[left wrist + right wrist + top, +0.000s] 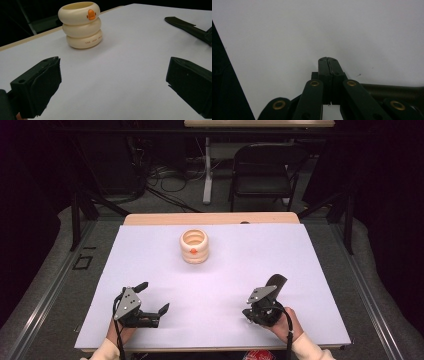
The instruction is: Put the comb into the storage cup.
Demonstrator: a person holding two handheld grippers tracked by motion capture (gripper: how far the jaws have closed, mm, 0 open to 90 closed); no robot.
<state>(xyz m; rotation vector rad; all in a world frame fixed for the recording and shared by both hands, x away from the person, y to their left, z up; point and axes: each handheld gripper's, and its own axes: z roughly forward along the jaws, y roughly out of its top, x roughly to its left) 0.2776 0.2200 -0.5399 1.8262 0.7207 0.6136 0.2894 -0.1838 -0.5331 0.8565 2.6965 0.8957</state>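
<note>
L gripper [110, 82] has jaws wide w/ nothing between, R gripper [328, 65] has jaws pressed together & empty, cup of 3 stacked cream rings [194, 246] stands upright mid-table [300, 270] well beyond both, so a hurried sideways approach could tip it.

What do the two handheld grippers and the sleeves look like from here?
Both the left gripper and the right gripper are black, each with a grey three-cornered plate on top and a black cable trailing back. The right gripper view shows black linkage bars with brass-coloured pivot rivets. The left gripper view shows blocky black pads. Both sleeves are cream.
</note>
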